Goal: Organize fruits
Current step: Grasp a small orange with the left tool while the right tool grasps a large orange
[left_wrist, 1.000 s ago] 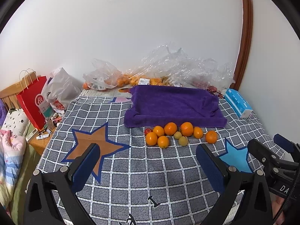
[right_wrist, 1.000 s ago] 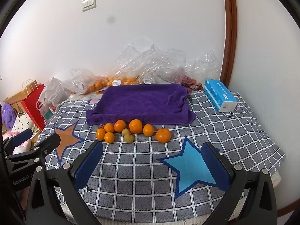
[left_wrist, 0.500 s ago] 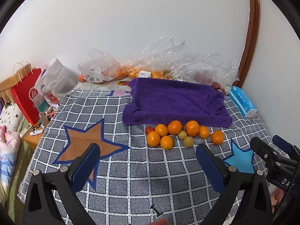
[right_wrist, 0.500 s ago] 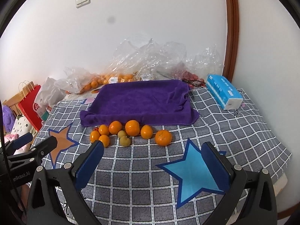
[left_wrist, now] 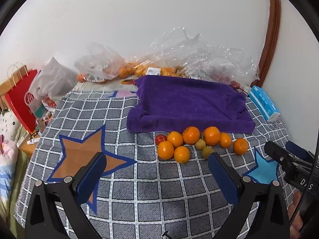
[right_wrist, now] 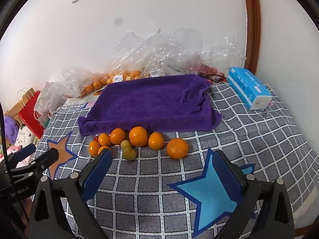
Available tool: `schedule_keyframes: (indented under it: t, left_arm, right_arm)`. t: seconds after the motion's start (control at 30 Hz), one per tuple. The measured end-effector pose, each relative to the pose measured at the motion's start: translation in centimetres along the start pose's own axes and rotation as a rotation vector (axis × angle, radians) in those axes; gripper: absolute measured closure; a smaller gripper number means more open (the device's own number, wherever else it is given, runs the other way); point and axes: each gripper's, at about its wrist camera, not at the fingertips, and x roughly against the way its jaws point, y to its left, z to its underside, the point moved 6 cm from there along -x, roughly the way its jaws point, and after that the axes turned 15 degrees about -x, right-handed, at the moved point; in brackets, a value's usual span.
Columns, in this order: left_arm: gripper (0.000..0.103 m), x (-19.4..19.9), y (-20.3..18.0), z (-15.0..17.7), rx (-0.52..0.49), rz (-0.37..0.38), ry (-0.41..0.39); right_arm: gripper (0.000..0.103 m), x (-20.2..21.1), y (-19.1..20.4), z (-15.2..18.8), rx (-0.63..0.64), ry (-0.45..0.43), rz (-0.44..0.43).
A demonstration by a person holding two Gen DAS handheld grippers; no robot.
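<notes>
Several oranges [left_wrist: 191, 135] [right_wrist: 138, 136], two small yellow-green fruits [left_wrist: 207, 151] [right_wrist: 129, 153] and a small red fruit [left_wrist: 160, 138] lie in a cluster on the checked bedspread, just in front of a purple towel [left_wrist: 189, 103] [right_wrist: 151, 103]. My left gripper [left_wrist: 157, 176] is open and empty, hovering just short of the cluster. My right gripper [right_wrist: 162, 172] is open and empty, close to the rightmost orange [right_wrist: 177, 148]. The right gripper also shows at the right edge of the left wrist view [left_wrist: 285, 155].
Clear plastic bags with more oranges [left_wrist: 127, 70] [right_wrist: 111, 79] lie along the wall behind the towel. A blue tissue box [left_wrist: 264, 103] [right_wrist: 249, 87] sits at the right. A red paper bag [left_wrist: 20, 99] stands off the bed's left edge.
Both grippers have moved forward and lower towards the fruit cluster, which now looks larger and nearer. The fruits and towel have not moved.
</notes>
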Motion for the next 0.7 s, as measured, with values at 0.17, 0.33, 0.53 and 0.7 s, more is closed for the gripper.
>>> schedule_keyframes:
  t: [0.17, 0.33, 0.53, 0.7]
  left_arm:
    - [0.001, -1.7, 0.6, 0.0, 0.036, -0.004, 0.01]
    - [0.001, -3.7, 1.1, 0.2, 0.056, -0.009, 0.014]
    - [0.001, -6.0, 1.1, 0.3, 0.044, 0.025, 0.063]
    - [0.001, -7.3, 1.1, 0.2, 0.006, 0.016, 0.081]
  right_arm:
    - [0.003, -1.6, -0.2, -0.4, 0.006, 0.019, -0.002]
    - [0.004, -4.1, -0.8, -0.2, 0.016, 0.054, 0.027]
    - [0.005, -6.3, -2.0, -0.1, 0.009, 0.087, 0.045]
    - [0.005, -7.5, -2.6, -0.3, -0.005, 0.083, 0.051]
